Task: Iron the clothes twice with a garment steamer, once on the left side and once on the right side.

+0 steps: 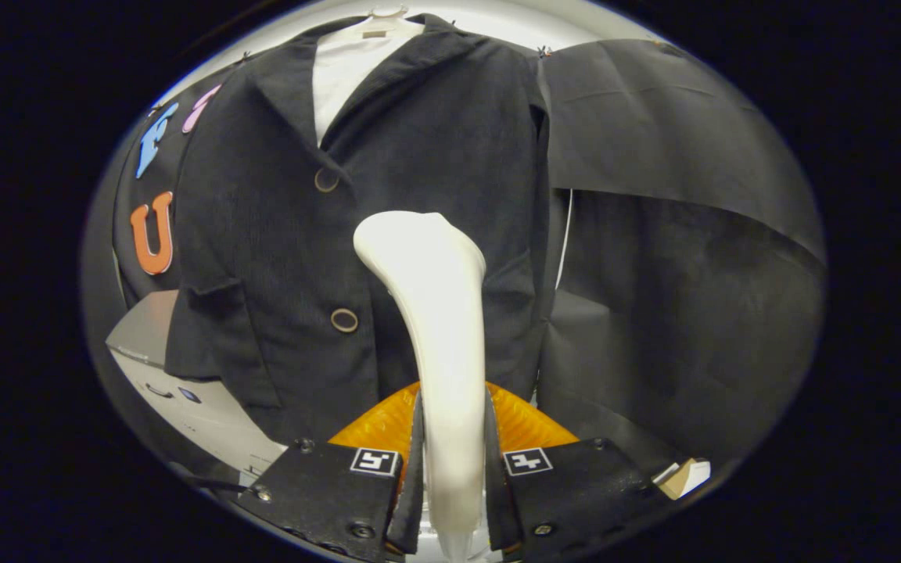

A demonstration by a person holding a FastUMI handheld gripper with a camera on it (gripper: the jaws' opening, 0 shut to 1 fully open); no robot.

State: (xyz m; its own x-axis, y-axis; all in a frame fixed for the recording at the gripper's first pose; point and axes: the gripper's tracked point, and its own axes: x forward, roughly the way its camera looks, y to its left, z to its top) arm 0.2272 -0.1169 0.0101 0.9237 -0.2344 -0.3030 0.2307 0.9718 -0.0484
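A dark corduroy jacket [278,234] with round buttons hangs on a white hanger [388,14] over a white shirt [345,70], straight ahead of me. The white garment steamer [439,313] stands upright between my fingers, and my gripper [454,461] is shut on its handle. The steamer's head rises in front of the jacket's right half, just right of the button line. Whether the head touches the cloth I cannot tell.
Black cloth [677,219] covers the booth wall to the right of the jacket. A pale grey box-like unit [177,383] sits low to the left, behind the jacket's hem. A small white-and-tan object [685,475] lies beside my right finger.
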